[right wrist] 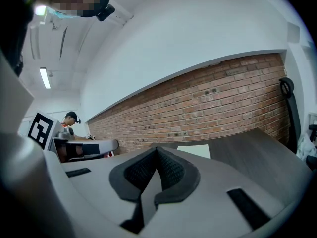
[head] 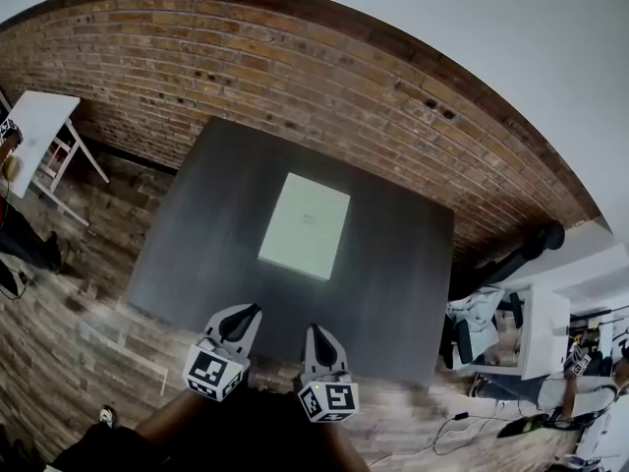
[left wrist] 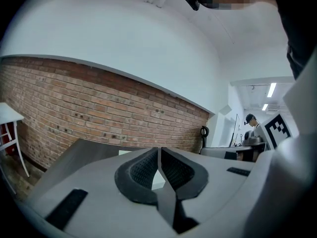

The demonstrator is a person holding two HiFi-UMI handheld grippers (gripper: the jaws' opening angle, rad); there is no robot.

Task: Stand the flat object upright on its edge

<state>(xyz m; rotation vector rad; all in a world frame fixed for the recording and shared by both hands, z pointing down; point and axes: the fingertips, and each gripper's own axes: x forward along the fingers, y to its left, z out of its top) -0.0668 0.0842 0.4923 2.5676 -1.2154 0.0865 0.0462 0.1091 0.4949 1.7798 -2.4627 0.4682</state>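
A flat white rectangular object lies on the dark grey table, a little toward the brick wall. Both grippers hang side by side at the table's near edge, short of the object and apart from it. My left gripper is shut with nothing in it, and my right gripper is shut and empty too. In the left gripper view the closed jaws meet at the left gripper's tip, hiding most of the white object. Beyond the right gripper's tip, a corner of the white object shows.
A brick wall runs behind the table. A white table with red legs stands at the left. At the right are desks with equipment and cables on the wood floor. A person in a cap works at a far desk.
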